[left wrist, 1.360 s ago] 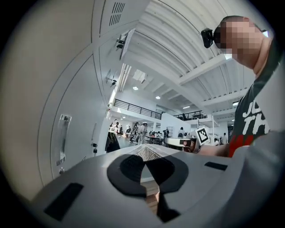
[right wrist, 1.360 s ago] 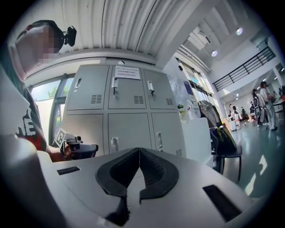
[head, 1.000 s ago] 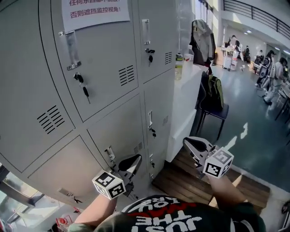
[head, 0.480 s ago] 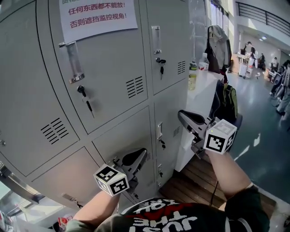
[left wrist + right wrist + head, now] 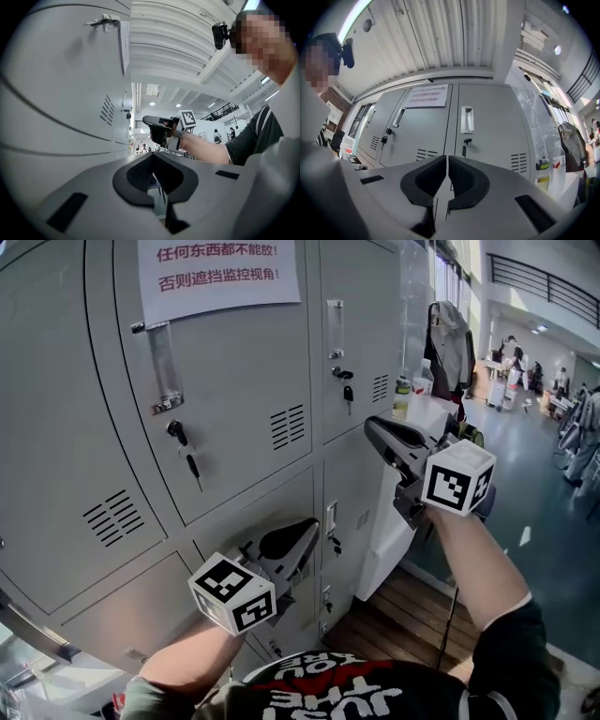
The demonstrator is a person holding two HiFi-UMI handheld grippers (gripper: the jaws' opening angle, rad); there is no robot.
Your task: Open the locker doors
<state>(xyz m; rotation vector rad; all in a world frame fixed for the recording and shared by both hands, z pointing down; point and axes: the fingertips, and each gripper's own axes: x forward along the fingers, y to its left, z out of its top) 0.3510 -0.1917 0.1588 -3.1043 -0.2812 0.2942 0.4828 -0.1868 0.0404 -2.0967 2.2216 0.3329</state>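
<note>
Grey metal locker doors [image 5: 225,381] fill the left side, all closed, small keys [image 5: 192,465] dangling from their locks. Left gripper [image 5: 309,527] is clenched and empty near a lower door. Right gripper [image 5: 371,427] is clenched too, holding nothing, level with the upper doors.

Bright even daylight, soft shadows; fisheye vignette at edges, sharp focus.

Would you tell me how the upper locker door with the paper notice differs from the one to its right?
The notice door carries a white paper notice with red print; the right-hand door is bare. The notice door's strip handle is long and clear between metal brackets; the right-hand door's recessed handle looks short and framed. Both are grey, shut, with vent slots at lower right and a key in the lock.
</note>
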